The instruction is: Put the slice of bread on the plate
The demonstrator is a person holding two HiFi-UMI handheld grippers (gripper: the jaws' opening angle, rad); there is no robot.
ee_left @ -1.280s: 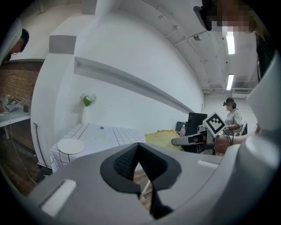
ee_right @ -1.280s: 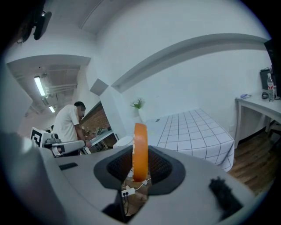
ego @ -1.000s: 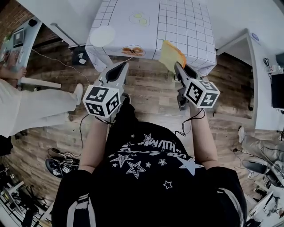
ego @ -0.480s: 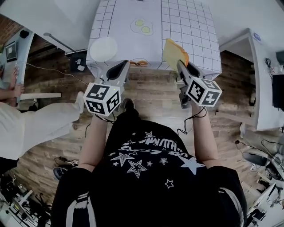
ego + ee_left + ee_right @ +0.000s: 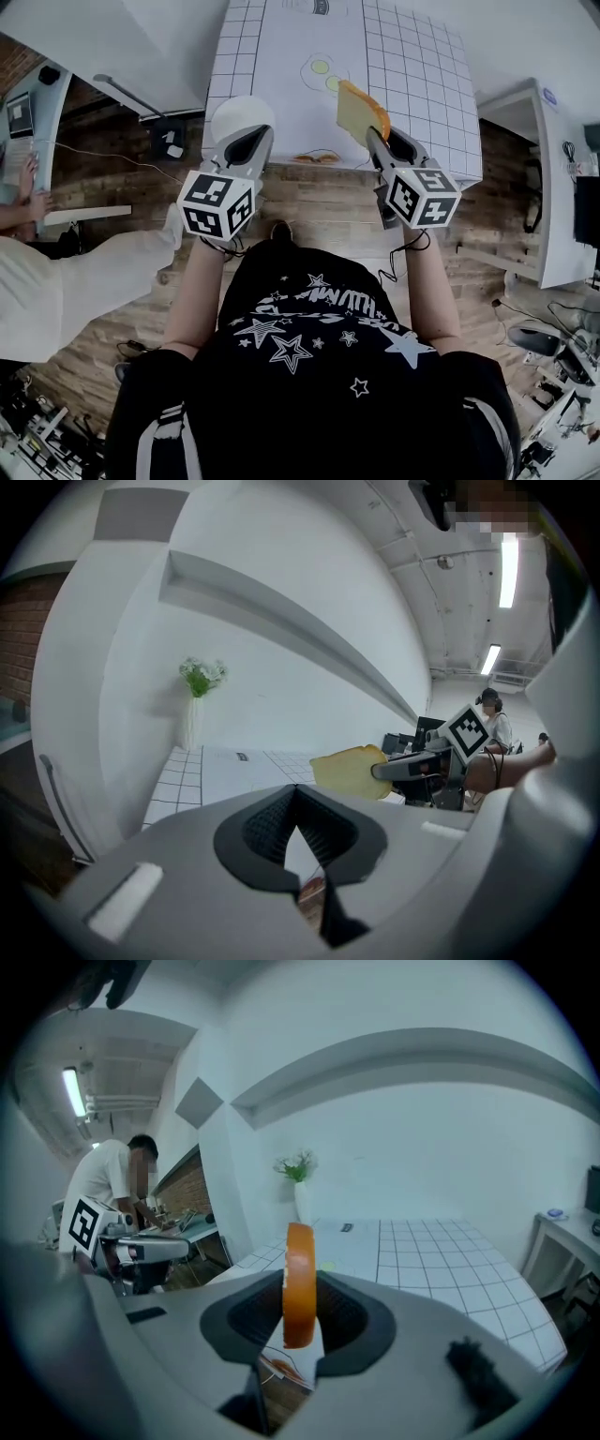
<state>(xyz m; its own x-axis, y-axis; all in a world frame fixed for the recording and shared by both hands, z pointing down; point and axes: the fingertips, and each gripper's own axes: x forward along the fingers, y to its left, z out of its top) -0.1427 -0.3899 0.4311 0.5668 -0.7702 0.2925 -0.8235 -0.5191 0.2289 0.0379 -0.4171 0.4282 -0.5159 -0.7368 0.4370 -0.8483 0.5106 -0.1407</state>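
Golden bread slice [image 5: 359, 111], clamped on edge in the right tongs [image 5: 372, 137], hangs over the table [image 5: 422, 84]; left tongs [image 5: 246, 146] closed, empty. Likely next: across to the plate [image 5: 225, 112], then release.

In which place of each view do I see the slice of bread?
Head view: slice of bread upper centre, in the right tongs.
Left gripper view: bread right of centre.
Right gripper view: bread at centre, edge-on.
Shared landmark: the white gridded table.
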